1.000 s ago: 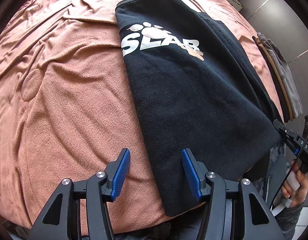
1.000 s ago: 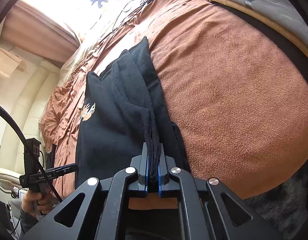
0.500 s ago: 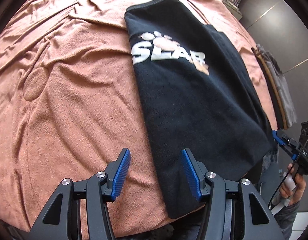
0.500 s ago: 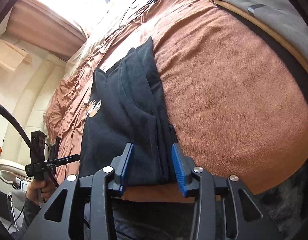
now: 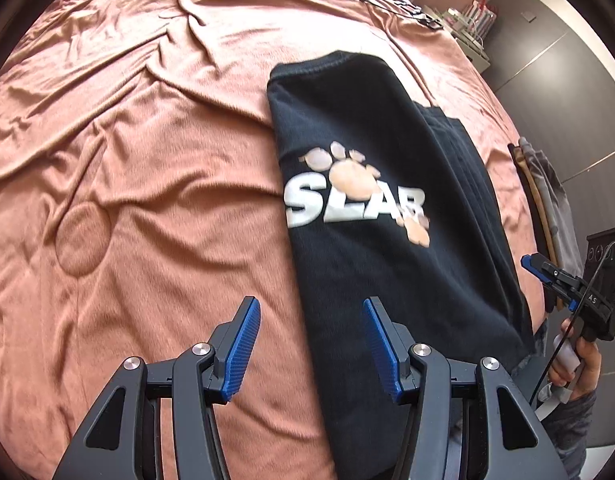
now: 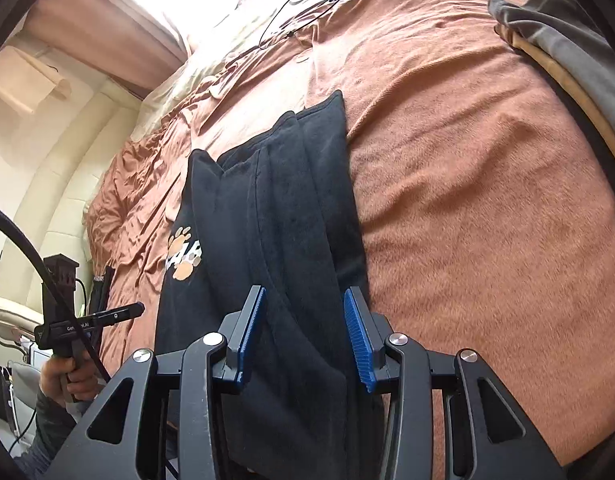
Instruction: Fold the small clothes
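Note:
A black T-shirt point(image 5: 387, 248) with white "SLAB" lettering and paw prints lies folded lengthwise on the brown bedspread point(image 5: 147, 160). Its lower end hangs over the bed's near edge. My left gripper point(image 5: 311, 344) is open and empty above the shirt's left edge. In the right wrist view the shirt point(image 6: 283, 216) shows its folded sleeve layers. My right gripper point(image 6: 303, 332) is open over the shirt's right side near the hem, holding nothing. The right gripper also shows in the left wrist view point(image 5: 547, 276) beside the shirt.
A stack of folded grey and tan clothes point(image 6: 567, 52) lies at the bed's right edge, also in the left wrist view point(image 5: 547, 192). Cables point(image 6: 307, 4) lie at the far end of the bed. Dark cabinets point(image 5: 567, 60) stand beyond the bed.
My right gripper was shut on the shirt's folded edge, then opened and let it go. Both grippers have pulled back from the shirt.

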A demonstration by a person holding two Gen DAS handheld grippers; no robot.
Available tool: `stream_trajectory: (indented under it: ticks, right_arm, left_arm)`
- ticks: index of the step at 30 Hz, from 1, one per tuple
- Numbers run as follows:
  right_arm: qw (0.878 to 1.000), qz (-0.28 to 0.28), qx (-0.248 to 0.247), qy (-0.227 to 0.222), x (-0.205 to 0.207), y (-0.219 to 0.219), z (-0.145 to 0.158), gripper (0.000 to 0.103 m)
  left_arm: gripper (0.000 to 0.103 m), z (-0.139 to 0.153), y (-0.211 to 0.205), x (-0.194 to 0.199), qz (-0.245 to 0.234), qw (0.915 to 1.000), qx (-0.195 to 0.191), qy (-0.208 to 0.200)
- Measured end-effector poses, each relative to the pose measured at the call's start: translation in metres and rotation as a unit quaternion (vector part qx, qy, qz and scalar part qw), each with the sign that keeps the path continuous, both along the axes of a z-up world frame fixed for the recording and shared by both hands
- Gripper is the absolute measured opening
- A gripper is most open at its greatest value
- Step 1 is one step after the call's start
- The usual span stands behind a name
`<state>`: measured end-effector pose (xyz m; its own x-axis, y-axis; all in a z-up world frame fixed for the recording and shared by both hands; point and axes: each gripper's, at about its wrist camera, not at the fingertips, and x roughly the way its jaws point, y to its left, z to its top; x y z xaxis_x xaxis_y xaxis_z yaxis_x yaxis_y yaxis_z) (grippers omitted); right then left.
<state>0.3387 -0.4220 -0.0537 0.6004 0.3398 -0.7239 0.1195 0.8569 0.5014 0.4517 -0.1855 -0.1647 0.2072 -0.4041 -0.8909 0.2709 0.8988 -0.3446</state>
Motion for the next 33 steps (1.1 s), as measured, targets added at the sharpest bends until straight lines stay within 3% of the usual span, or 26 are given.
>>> stream_trajectory:
  ticks: [19,33]
  right_arm:
    - [0.998,0.047,-0.037,0.02,0.134,0.011,-0.014,0.038]
    - [0.998,0.061,0.02,0.013,0.193,0.003,-0.038,0.035]
  left_arm:
    - [0.055,-0.015,-0.02,0.086,0.018,0.9998,-0.004,-0.01]
    - [0.05,-0.034,-0.022,0.125,0.035,0.9993,-0.009,-0.006]
